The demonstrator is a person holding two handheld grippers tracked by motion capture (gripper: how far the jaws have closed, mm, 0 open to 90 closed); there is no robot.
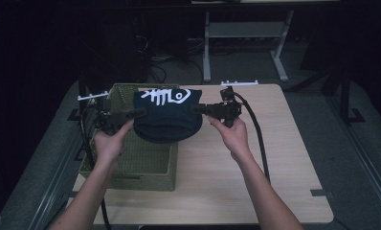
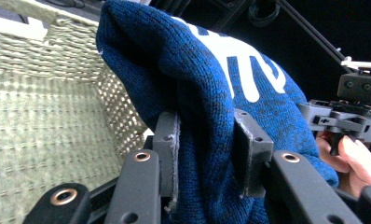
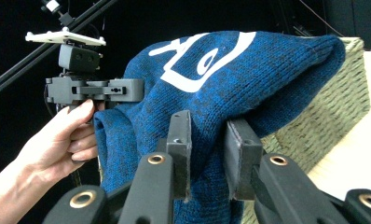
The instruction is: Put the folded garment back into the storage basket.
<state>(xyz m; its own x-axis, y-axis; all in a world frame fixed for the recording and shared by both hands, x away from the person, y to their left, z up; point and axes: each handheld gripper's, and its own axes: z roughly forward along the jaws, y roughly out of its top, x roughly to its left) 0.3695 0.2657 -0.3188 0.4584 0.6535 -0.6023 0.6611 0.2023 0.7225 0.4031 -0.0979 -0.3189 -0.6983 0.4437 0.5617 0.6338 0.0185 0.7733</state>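
Hanging between two hand-held grippers, a dark blue knit hat is held up over the back right corner of a woven basket, w/ the basket set at the table's left edge. Left gripper is clamped on the hat's left side & right gripper on its right; both pairs of jaws are closed on bunched fabric, as seen in the gripper views. Fabric is likely being spread so it sags freely, maybe for lowering into the basket. Hat is soft, thick, ribbed wool-like knit w/ white printed lettering. Basket is rectangular, olive-green, coarse open weave. Tabletop is pale wood, smooth.
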